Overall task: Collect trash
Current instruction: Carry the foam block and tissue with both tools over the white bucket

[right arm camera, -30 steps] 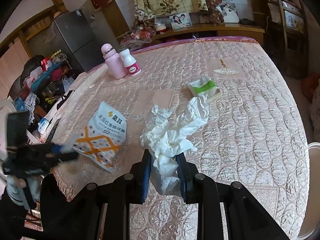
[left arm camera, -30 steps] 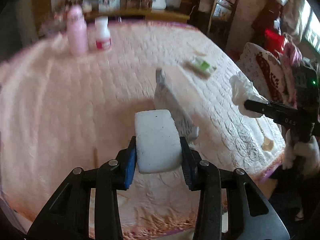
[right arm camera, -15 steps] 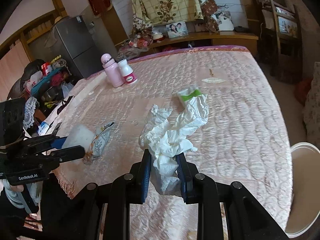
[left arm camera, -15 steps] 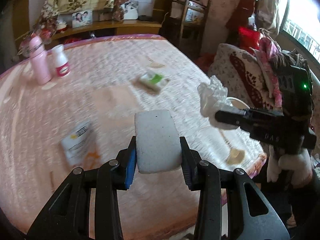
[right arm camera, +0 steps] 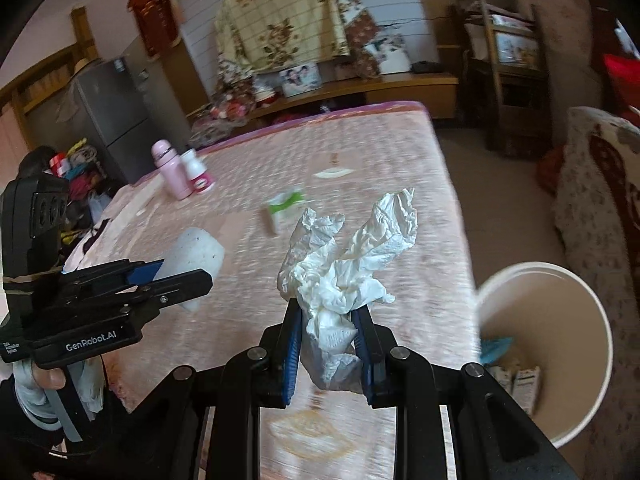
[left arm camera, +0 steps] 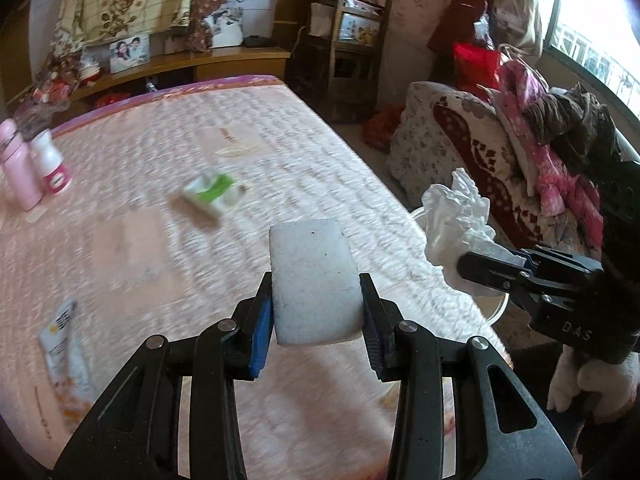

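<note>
Pink quilted bed (left arm camera: 160,280); left gripper (right arm camera: 176,280), marked "GenRobot.AI", clamps a white block (left arm camera: 314,284); right gripper (right arm camera: 328,344) pinches crumpled tissue (right arm camera: 344,268).

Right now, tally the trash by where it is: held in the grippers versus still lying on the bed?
Held: 2, white foam block in left gripper, crumpled tissue in right gripper.
On bed: 2, green-and-white packet, printed wrapper.
Total: 4.
</note>
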A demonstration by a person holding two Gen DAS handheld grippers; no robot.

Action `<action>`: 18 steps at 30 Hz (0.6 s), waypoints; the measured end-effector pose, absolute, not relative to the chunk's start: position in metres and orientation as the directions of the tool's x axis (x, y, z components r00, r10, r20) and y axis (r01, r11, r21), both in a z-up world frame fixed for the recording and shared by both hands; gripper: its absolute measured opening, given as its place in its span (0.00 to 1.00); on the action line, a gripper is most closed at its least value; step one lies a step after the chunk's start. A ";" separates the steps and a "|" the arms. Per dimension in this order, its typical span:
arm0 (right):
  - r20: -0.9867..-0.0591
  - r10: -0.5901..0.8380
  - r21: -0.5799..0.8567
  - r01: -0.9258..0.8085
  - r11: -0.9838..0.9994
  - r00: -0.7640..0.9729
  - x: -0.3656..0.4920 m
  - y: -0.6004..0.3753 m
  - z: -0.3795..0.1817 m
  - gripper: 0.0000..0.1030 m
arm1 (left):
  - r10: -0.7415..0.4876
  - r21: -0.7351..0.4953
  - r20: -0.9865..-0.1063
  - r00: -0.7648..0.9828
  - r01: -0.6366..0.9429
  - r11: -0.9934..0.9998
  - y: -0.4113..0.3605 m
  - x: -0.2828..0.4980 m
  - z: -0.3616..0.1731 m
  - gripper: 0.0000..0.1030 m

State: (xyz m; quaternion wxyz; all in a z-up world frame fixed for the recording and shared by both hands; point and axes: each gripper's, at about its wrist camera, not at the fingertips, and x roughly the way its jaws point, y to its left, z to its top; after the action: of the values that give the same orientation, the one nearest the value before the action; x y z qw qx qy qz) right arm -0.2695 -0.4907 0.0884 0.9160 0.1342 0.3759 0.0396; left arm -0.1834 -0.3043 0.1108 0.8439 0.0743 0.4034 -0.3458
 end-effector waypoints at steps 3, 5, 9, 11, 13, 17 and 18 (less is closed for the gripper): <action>-0.679 0.145 0.275 0.067 0.959 0.720 -0.280 -0.511 0.088 0.23 | -0.533 -0.147 -0.730 0.428 0.664 0.734 -0.328 -0.187 0.111 0.36; -0.682 0.118 0.268 0.096 0.959 0.722 -0.287 -0.525 0.087 0.23 | -0.539 -0.145 -0.730 0.421 0.675 0.723 -0.344 -0.188 0.110 0.36; -0.691 0.067 0.252 0.153 0.955 0.719 -0.298 -0.547 0.082 0.23 | -0.553 -0.150 -0.733 0.396 0.699 0.699 -0.373 -0.191 0.106 0.36; -0.697 0.044 0.249 0.183 0.951 0.716 -0.304 -0.559 0.079 0.23 | -0.565 -0.159 -0.733 0.378 0.713 0.683 -0.390 -0.193 0.104 0.36; -0.704 0.011 0.231 0.215 0.949 0.710 -0.309 -0.569 0.076 0.23 | -0.576 -0.172 -0.734 0.360 0.722 0.670 -0.404 -0.194 0.101 0.36; -0.713 -0.014 0.245 0.268 0.932 0.701 -0.322 -0.594 0.068 0.23 | -0.597 -0.202 -0.735 0.320 0.738 0.644 -0.428 -0.195 0.096 0.36; -0.716 -0.020 0.246 0.279 0.928 0.698 -0.324 -0.600 0.067 0.23 | -0.601 -0.208 -0.737 0.310 0.741 0.638 -0.434 -0.195 0.095 0.36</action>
State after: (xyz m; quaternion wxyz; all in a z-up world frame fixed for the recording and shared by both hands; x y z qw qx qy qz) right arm -0.3241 -0.5996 0.0665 0.9056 0.1704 0.3796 -0.0825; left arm -0.1949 -0.4340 0.0946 0.8050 0.0848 0.4136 -0.4168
